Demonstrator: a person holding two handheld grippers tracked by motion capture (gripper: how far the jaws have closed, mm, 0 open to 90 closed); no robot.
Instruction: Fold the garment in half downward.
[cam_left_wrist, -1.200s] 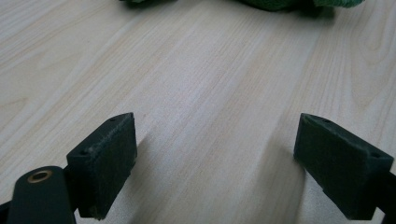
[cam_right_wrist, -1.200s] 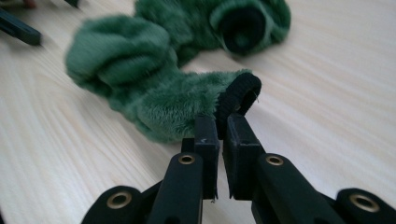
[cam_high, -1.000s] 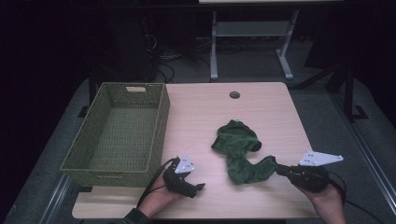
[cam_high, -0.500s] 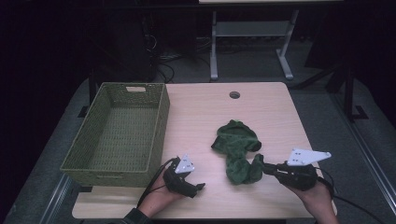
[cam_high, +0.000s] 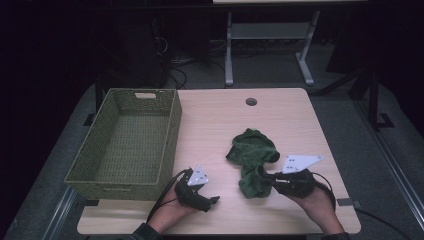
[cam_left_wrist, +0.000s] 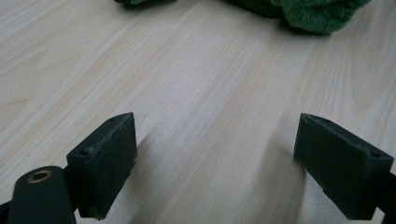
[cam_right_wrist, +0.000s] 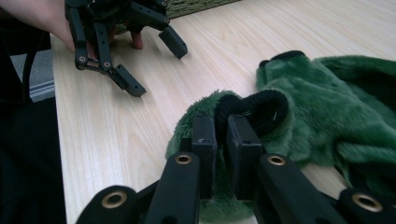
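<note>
Green cloth (cam_right_wrist: 327, 116) sits pinched in the nearly closed right claw (cam_right_wrist: 222, 140); left claw (cam_left_wrist: 215, 163) gapes wide, empty, beside it.

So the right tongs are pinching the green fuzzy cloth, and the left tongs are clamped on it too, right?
Not quite. The right tongs are indeed shut on the green fuzzy cloth, but the left tongs are open over bare wooden table, holding nothing. The left gripper view shows its jaws wide apart, the cloth lying beyond them.

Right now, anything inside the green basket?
The woven green basket looks empty: in the high view its bare floor shows. The strip just inside its near wall is hidden. The green plush cloth lies outside, on the table.
</note>
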